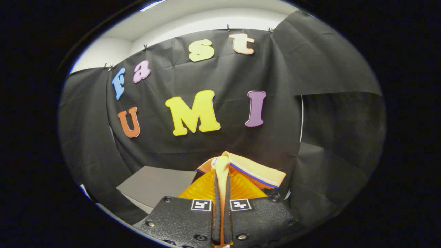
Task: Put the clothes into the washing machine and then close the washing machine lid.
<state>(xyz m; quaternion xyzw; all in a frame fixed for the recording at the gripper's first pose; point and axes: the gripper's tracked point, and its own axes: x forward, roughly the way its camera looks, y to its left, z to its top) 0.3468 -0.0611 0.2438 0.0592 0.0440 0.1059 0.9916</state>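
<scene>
My gripper [222, 175] is shut on an orange garment [248, 174], with a fold of the cloth pinched between the two fingers. The garment has a pale collar edged with a blue stripe and spreads out to both sides of the fingers and just ahead of them. It is held up in the air in front of the black cloth wall. A flat grey panel [158, 184], possibly the washing machine's top or lid, lies below and to the left of the fingers; I cannot tell which it is.
The black cloth wall [213, 144] hangs close ahead and wraps round both sides. A white wall and ceiling [165, 26] show above the cloth.
</scene>
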